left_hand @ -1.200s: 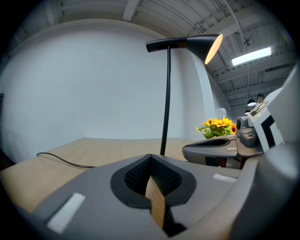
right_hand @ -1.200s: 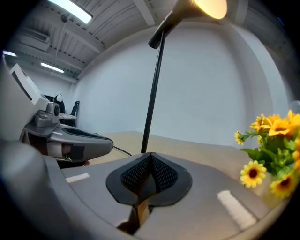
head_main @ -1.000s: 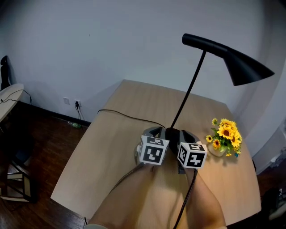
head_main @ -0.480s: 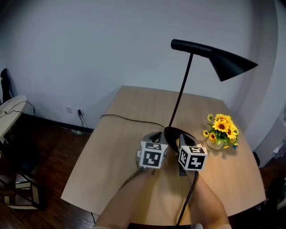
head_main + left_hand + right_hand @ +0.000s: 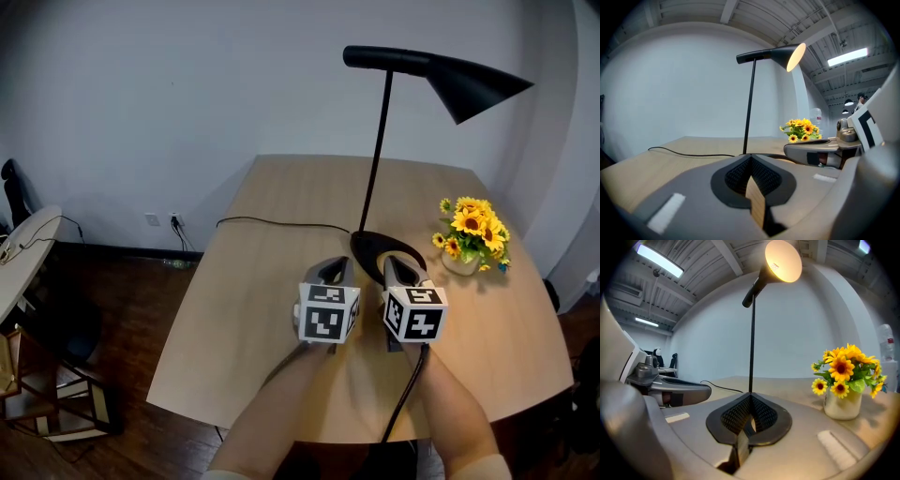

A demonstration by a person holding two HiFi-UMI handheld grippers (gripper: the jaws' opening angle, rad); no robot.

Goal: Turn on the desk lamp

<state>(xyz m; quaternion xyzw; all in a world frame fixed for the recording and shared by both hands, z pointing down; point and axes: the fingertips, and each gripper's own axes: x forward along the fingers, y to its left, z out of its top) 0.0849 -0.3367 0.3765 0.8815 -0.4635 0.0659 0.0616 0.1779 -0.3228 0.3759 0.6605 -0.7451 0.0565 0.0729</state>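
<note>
Wooden table (image 5: 267, 291): lit desk lamp (image 5: 464, 84); sunflowers (image 5: 472, 223) in vase (image 5: 459, 263); left gripper (image 5: 337, 269), right gripper (image 5: 394, 264) jaws closed, empty.

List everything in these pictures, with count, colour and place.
desk lamp: one, black, shade glowing inside, standing mid-table
power cord: one, black, lying on the table from the lamp's base towards the left edge
sunflowers: one bunch, yellow, right of the lamp's base
vase: one, whitish, holding the sunflowers
table: one, light wood, near the pale wall
side table: one, pale, partly in view at far left
left gripper: one, grey, jaws together on nothing, just left of the lamp's base
right gripper: one, grey, jaws together on nothing, at the base's near edge
forearms: two, bare, bottom of the head view
</note>
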